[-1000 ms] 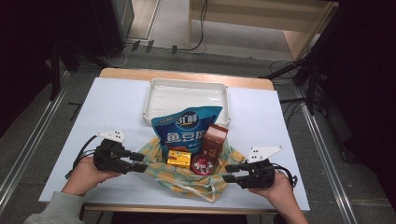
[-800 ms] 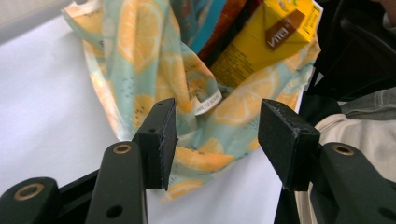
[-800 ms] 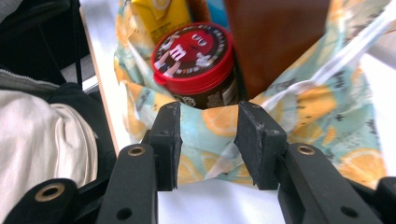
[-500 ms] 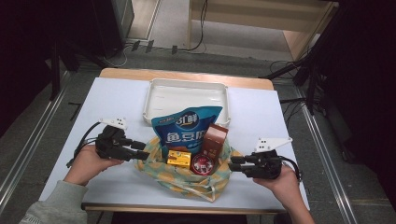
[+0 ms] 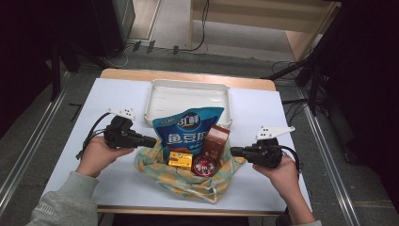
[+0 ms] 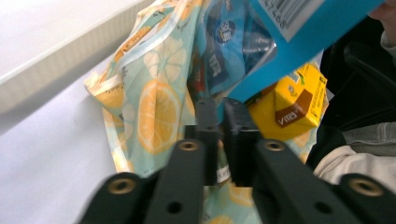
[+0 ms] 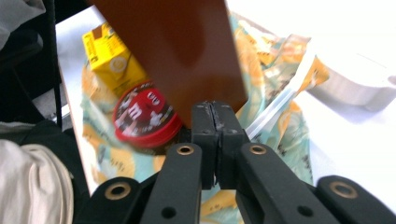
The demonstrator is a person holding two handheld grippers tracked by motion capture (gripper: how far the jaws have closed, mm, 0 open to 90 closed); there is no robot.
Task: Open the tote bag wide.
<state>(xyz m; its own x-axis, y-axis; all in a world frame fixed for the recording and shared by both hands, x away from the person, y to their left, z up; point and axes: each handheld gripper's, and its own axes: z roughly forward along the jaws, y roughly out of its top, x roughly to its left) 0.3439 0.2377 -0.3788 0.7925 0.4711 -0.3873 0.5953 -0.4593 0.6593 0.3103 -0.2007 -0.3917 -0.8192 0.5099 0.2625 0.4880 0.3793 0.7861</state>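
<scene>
Since the earlier frame, both hands have drawn outward and both sets of jaws have just been closing. The left gripper (image 5: pixel 149 141) and right gripper (image 5: pixel 235 151) now each pinch 1 side edge of the lemon-print bag (image 5: pixel 188 181), which lies at the table's (image 5: pixel 113 94) near edge holding 4 snack items. The fabric looks soft, thin and limp; grip hems, not panels. Expect sagging under load.

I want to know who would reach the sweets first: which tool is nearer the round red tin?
The right tool. It sits just right of the round red tin at the cloth bag's edge; the left tool is across the bag, beyond the yellow box.
</scene>
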